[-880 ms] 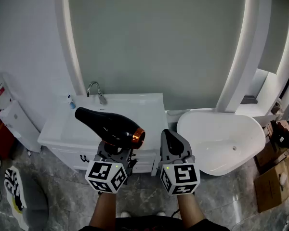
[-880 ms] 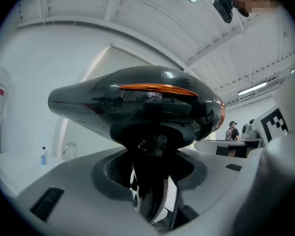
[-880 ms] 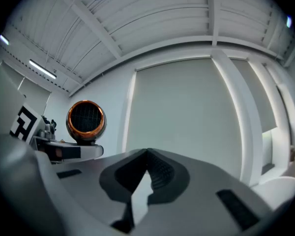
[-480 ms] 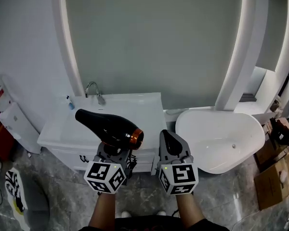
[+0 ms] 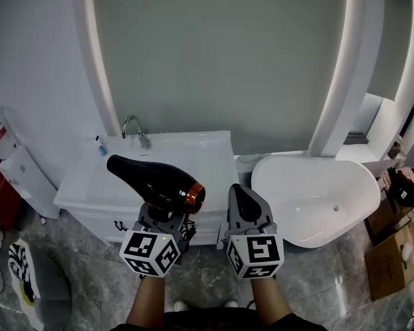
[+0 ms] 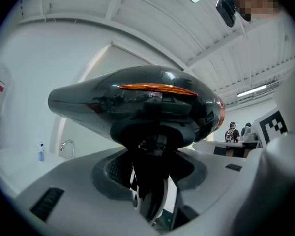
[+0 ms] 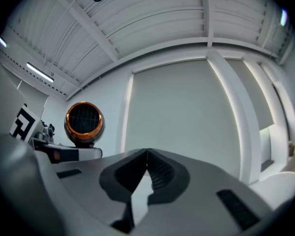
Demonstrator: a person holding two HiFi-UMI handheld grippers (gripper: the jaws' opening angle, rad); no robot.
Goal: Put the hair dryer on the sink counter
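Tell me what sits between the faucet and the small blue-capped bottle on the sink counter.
Nothing. In the head view, only a bare stretch of white counter separates the faucet from the bottle.

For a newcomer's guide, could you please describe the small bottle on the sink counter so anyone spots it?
Find the white sink counter below the tall arched panel. At its back left corner, left of the curved chrome tap, stands the small pale bottle with a blue top, the counter's only blue thing.
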